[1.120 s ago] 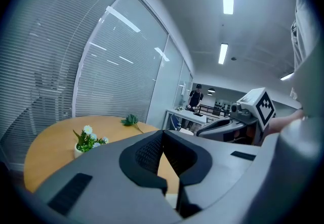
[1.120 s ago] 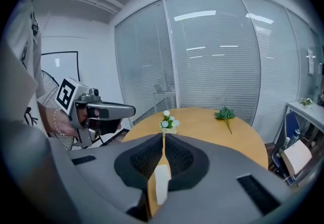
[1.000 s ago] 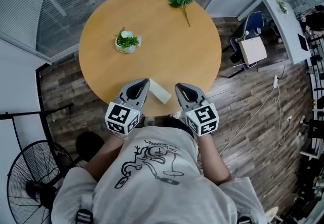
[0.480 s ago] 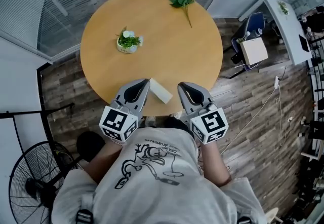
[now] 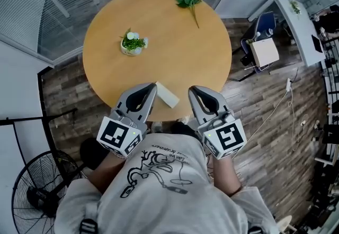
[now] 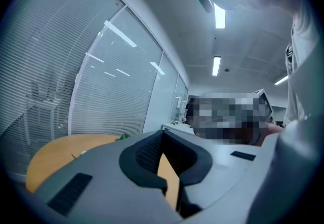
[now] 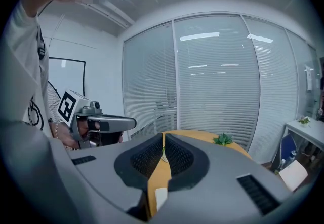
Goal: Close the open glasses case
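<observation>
A white oblong glasses case [image 5: 167, 95] lies near the front edge of the round wooden table [image 5: 175, 42], between my two grippers. Whether its lid is up I cannot tell. My left gripper [image 5: 153, 86] hovers just left of the case, its jaws shut and nothing in them; in the left gripper view the left gripper [image 6: 162, 133] shows its jaw tips meeting. Just right of the case, my right gripper [image 5: 190, 89] is shut and empty too. In the right gripper view the right gripper [image 7: 164, 136] has its tips together, with a pale strip of the case [image 7: 160, 198] below.
A small potted plant [image 5: 132, 43] stands at the table's left and a green sprig [image 5: 188, 1] lies at its far edge. A standing fan [image 5: 32, 190] is on the floor at left, a chair with papers [image 5: 262, 50] at right. Blinds line the far wall.
Both grippers have risen toward the head camera, their marker cubes growing larger and spreading apart. The case has stayed where it was.
</observation>
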The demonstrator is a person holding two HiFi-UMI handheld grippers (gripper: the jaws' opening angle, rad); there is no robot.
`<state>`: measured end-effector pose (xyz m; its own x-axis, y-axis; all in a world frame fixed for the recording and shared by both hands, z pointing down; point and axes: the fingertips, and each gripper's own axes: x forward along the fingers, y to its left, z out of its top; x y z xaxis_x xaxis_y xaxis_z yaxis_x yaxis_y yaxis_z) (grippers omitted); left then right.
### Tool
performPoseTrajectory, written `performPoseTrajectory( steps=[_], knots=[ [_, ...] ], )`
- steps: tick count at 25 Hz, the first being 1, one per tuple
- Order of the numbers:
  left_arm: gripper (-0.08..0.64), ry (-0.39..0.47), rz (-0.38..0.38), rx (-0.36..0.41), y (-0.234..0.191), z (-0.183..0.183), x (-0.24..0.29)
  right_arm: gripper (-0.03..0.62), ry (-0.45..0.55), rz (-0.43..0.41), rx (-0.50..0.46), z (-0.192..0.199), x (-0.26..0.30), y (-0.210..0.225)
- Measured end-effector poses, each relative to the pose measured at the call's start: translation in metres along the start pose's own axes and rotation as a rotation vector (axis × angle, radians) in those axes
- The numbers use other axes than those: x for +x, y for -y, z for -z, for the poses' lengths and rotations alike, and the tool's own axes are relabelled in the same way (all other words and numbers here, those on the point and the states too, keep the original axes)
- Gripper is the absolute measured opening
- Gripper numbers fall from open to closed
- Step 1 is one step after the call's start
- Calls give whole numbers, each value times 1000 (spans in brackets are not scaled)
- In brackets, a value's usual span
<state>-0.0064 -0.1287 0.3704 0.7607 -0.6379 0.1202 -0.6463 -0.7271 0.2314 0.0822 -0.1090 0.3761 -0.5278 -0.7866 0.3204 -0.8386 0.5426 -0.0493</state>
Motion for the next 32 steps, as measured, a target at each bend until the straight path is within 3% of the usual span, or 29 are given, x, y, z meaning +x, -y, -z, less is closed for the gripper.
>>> performPoseTrajectory(
  steps=[8,24,28,32],
  knots=[
    [20,52,0,18,10,-29,-8,25,30,14,-12,-19,-16,0],
    [20,47,-16,33,1,-33,-14,23,24,25,-37,-25,-13,-3],
    [20,50,-15,33,3,-35,-15,23,71,23,-33,-35,-13,-4],
    [20,51,-15,32,4,-35,-15,23,28,18,-42,-29,-16,-4]
  ],
)
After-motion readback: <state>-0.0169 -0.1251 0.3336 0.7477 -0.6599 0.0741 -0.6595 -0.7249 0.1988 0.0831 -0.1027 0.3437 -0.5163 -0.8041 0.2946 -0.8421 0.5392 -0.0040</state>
